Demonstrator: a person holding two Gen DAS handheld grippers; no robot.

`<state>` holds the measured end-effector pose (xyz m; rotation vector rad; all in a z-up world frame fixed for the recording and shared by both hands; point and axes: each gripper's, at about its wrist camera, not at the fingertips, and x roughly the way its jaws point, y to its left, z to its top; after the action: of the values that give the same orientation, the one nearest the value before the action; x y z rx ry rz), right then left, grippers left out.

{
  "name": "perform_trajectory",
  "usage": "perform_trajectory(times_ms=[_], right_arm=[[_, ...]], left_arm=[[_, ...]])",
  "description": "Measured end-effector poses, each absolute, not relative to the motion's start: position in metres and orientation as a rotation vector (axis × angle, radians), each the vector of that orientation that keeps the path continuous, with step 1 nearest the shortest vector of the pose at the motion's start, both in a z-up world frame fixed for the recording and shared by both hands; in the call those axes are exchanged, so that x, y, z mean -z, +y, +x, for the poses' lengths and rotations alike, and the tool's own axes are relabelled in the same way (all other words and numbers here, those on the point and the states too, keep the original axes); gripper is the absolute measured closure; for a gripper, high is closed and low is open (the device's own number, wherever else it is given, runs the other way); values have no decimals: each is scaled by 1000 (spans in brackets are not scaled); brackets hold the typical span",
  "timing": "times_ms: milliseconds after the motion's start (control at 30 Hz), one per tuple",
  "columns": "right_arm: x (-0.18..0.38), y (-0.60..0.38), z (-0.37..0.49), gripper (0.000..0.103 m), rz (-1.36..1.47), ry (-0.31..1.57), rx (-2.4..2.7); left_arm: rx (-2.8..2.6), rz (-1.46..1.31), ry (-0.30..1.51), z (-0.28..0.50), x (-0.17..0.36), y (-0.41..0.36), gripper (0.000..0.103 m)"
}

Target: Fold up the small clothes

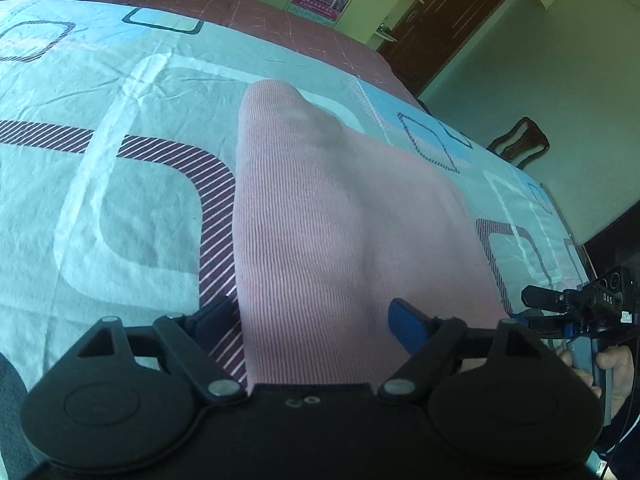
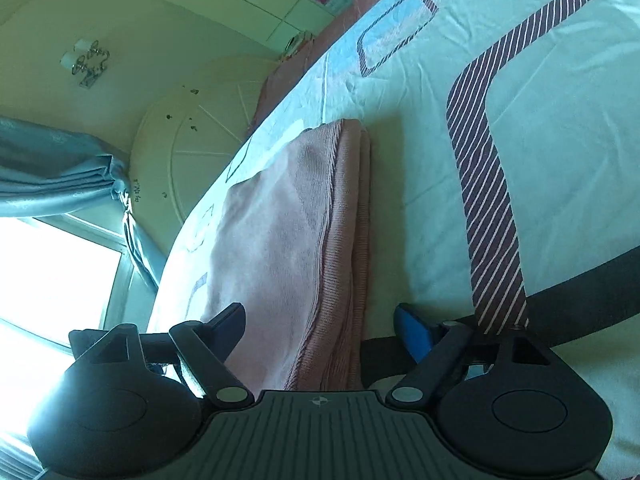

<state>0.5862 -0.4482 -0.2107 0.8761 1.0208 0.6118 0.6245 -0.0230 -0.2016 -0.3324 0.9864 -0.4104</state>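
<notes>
**Operator:** Pink ribbed garment [image 1: 340, 216] is what I'm working on. Taking the biggest thing first, though: the bed sheet [image 1: 120, 184], pale teal with rounded squares and striped maroon bands, fills most of both views. The garment lies folded on it as a long strip running away from me.

**Colleague:** How are your hands set?

**Operator:** My left gripper [image 1: 316, 320] tilts steeply down over the near end of the strip. Its jaws are spread wide; the black finger [image 1: 218, 314] sits just outside the strip's left edge, and the blue pad [image 1: 408, 324] is over the cloth near the right side. Neither presses, so I hold nothing there. My right gripper [image 2: 320, 320] points at a shallower angle along the garment's other side, also wide open, the layered folded edge [image 2: 352, 240] lying between its fingers, not pinched.

**Colleague:** Can you see one hand from the other?

**Operator:** Yes, from the left wrist the right gripper [image 1: 560, 304] shows at the far right, just off the garment's corner, with my fingers [image 1: 616, 364] wrapped on its handle.

**Colleague:** Room to move?

**Operator:** Plenty of open sheet to the left of the strip. On the right the bed's edge is near, with a wooden chair [image 1: 520, 140] beyond it.
</notes>
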Motion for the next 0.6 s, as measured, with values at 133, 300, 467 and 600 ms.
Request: perform_trajectory(times_ms=[133, 300, 467, 600], right_arm=[[212, -443, 602, 23, 861, 1041, -637], [215, -426, 614, 46, 805, 1057, -647], [216, -422, 615, 58, 771, 1043, -619], [216, -418, 611, 58, 777, 1036, -596]], left_arm=[[436, -306, 998, 636, 201, -32, 27], [450, -349, 1002, 648, 204, -34, 28], [417, -278, 998, 651, 201, -44, 29], [398, -244, 1001, 652, 199, -50, 31]])
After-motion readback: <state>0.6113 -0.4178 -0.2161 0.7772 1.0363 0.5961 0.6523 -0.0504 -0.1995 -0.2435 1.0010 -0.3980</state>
